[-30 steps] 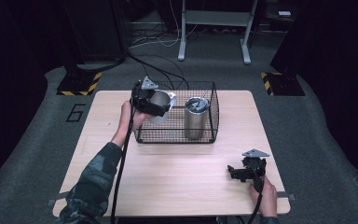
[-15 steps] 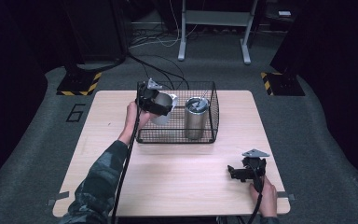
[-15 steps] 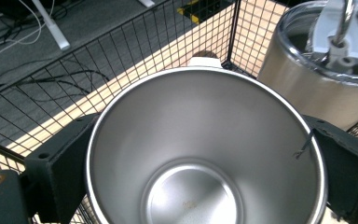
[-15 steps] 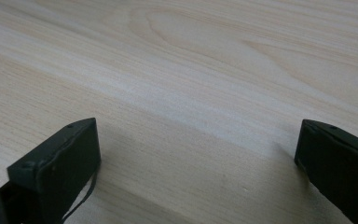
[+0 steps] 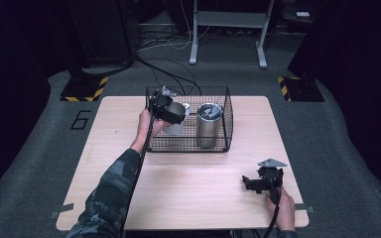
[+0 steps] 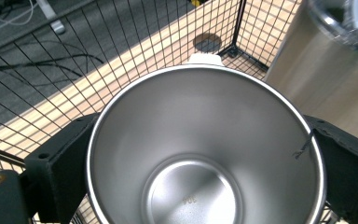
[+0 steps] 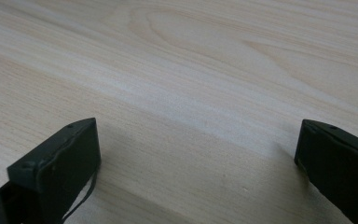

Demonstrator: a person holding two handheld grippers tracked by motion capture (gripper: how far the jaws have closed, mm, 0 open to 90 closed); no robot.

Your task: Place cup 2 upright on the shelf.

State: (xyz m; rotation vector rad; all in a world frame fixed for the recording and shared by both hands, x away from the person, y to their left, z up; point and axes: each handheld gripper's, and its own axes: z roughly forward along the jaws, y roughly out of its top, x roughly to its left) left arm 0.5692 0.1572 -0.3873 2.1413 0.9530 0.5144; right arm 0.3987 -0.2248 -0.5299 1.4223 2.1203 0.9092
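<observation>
My left gripper (image 5: 171,115) is shut on a steel cup (image 5: 177,118) and holds it inside the left part of a black wire basket (image 5: 224,134). Looking down along the jaws in the left gripper view, I see the cup's (image 6: 205,149) open shiny inside, gripped on both sides. A tall steel tumbler (image 5: 209,125) with a clear lid stands in the basket's right half, and it appears at the upper right of the left gripper view as the tumbler (image 6: 317,79). My right gripper (image 5: 252,184) rests open near the table's front right, its jaws spread over bare wood (image 7: 191,93).
The wooden table (image 5: 129,198) lies bare in front of the basket. Beyond the far edge are dark floor, cables and a metal stand (image 5: 228,29). Yellow-black floor markers (image 5: 84,89) sit at the back corners.
My left gripper has carried the cup rightward and down, from above the basket's left rim into the basket. The right gripper has not moved.
</observation>
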